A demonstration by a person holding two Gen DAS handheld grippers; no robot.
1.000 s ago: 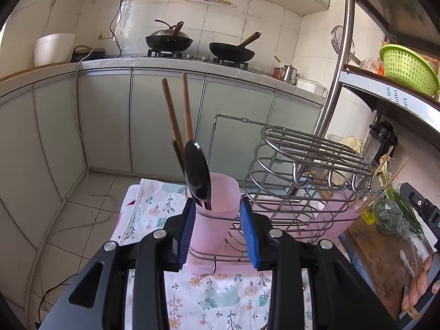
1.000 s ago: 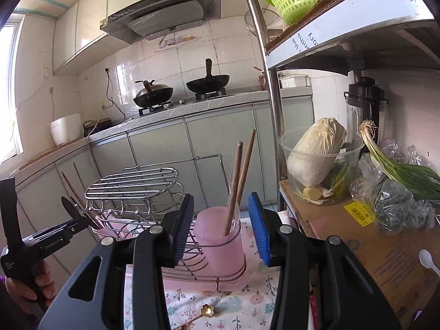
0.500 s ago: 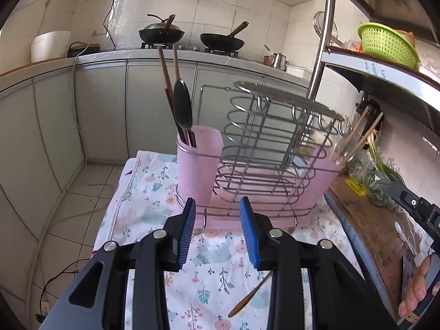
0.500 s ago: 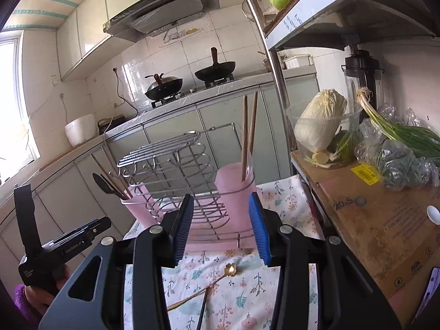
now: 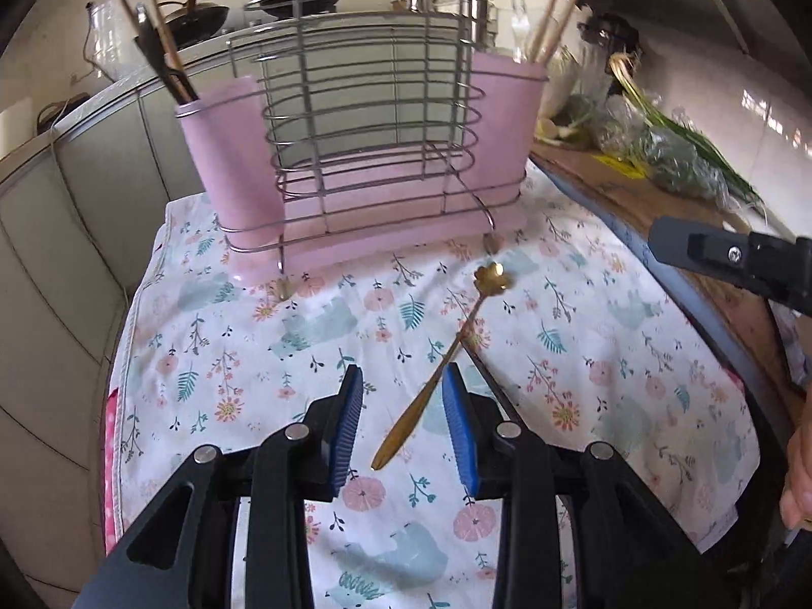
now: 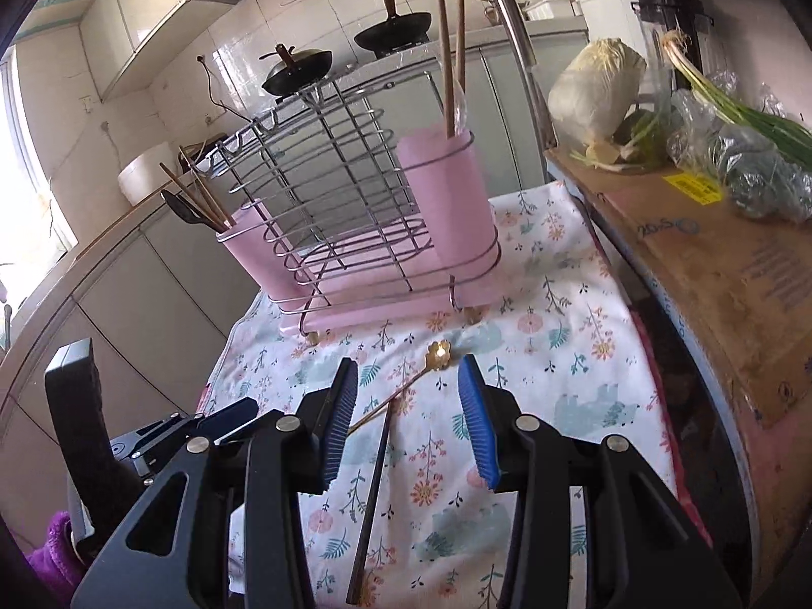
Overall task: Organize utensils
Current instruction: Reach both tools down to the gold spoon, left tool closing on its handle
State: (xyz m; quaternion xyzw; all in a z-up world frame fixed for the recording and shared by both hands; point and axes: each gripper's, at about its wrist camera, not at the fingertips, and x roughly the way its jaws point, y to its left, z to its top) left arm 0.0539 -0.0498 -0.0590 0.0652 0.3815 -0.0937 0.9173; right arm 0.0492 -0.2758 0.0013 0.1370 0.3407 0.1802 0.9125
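We hold our left tongs (image 5: 403, 424) low over the floral cloth (image 5: 228, 345) on the tabletop, their blue pads spread apart and gripping nothing. The gold spoon (image 5: 446, 355) lies flat on the cloth, its flower-shaped bowl pointing toward the rack and its handle end lying in the gap between those pads; we cannot tell whether it touches either one. Our right tongs (image 6: 406, 418) are likewise released and empty, hovering above the same cloth. From the right wrist view, a dark chopstick (image 6: 373, 502) lies on the cloth beside the spoon's handle, running back under the tongs, and the two seem to cross near their far ends.

Beyond them stands the wire rack (image 5: 370, 116) on its pink tray, with a pink cup at each end. The left cup (image 5: 228, 162) holds a black spoon (image 6: 185, 210) and brown chopsticks; the right cup (image 6: 446, 213) holds a pair of wooden chopsticks (image 6: 451, 61) standing upright. To the right, a cardboard box (image 6: 720, 274) carries bagged greens and a cabbage (image 6: 599, 91)
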